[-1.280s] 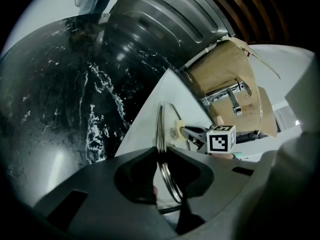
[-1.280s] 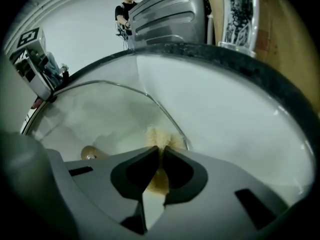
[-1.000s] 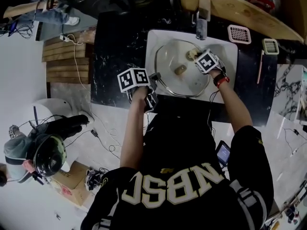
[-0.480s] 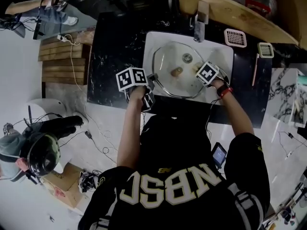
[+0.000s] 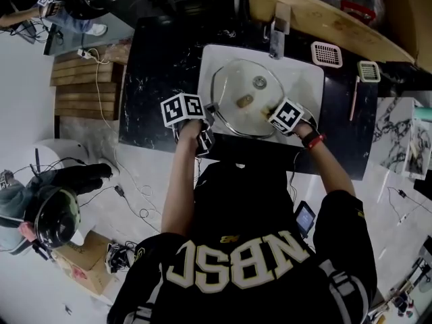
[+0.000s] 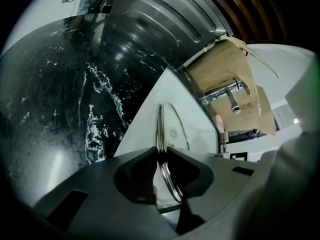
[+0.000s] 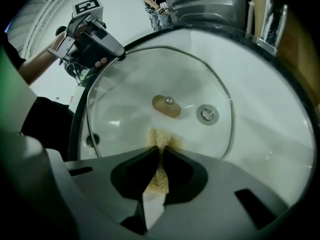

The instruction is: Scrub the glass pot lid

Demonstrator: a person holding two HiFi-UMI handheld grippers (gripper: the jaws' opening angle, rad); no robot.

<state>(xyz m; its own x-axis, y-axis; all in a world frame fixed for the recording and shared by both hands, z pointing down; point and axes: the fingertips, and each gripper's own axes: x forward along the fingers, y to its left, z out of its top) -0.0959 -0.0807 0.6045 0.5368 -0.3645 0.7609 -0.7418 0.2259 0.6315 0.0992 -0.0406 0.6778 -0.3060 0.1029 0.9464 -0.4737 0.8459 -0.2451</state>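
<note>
Right hand-held gripper [image 5: 273, 111] has been swept from the tap side of the knob [image 5: 244, 101] to its near-right, close to the rim. The left hand-held gripper [image 5: 213, 112] has not been shifted.

Head view: the glass pot lid [image 5: 236, 86] is seen lying across the white sink [image 5: 312, 86], which is set in the black bench [image 5: 162, 79]. It is gripped at the rim left of the knob.

Left gripper view: the jaws are closed on the lid's steel rim, seen edge-on. Only a narrow strip of the rim is caught.

Right gripper view: the jaws are pinched on a tan scrub pad [image 7: 160, 140], pressed to the glass just short of the knob. The drain [image 7: 206, 114] shows through the lid beside the knob.

Risks, as judged:
- The lid is held at one point only. Pad pressure applied across the knob from that grip could lever the rim out of the jaws, and the lid could be dropped onto the sink and chipped.
- The pad is held by one end, so it could be dragged free on a hard stroke.
- With the stroke this near the rim, the pad could be run off the edge.
</note>
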